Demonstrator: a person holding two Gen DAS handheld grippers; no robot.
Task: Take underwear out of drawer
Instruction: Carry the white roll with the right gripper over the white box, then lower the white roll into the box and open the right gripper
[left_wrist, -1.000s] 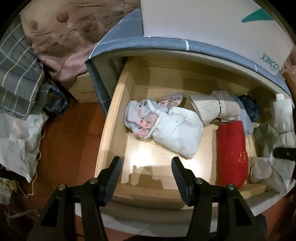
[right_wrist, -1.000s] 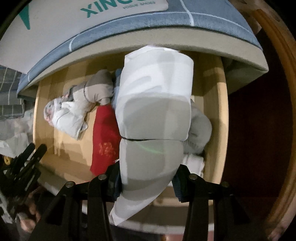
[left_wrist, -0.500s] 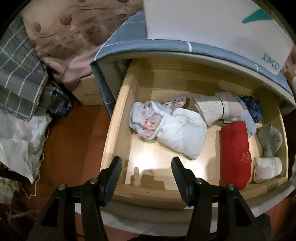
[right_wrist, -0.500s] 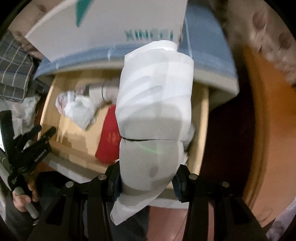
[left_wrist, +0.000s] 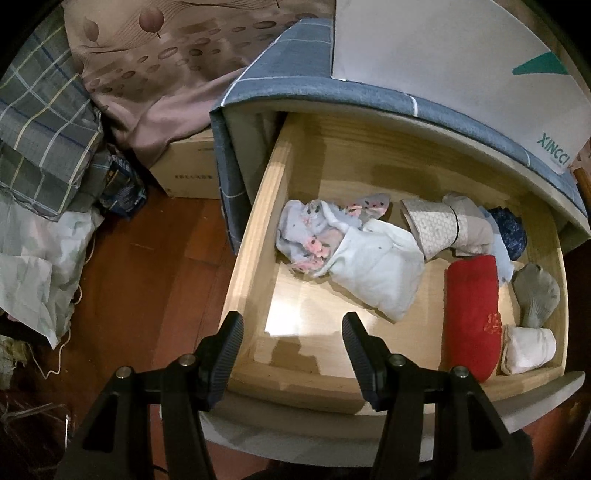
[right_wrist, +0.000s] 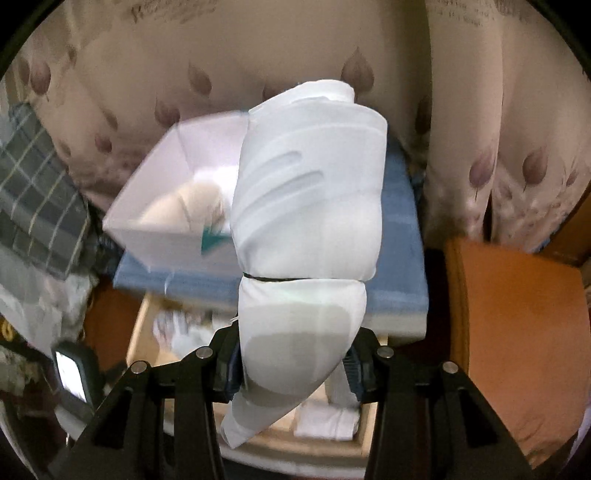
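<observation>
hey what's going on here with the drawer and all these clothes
A person is emptying an open wooden drawer with two handheld claws. The right claw is clamped on a rolled white bundle of underwear tied with a thin band, holding it above the drawer. The left claw hangs open and empty over the drawer's front edge. A red roll, a white garment and others remain inside.

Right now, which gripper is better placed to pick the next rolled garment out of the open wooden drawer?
Left. The left gripper hangs open and empty over the wooden drawer, near the white bundle. The right gripper is shut on a white rolled garment.
</observation>
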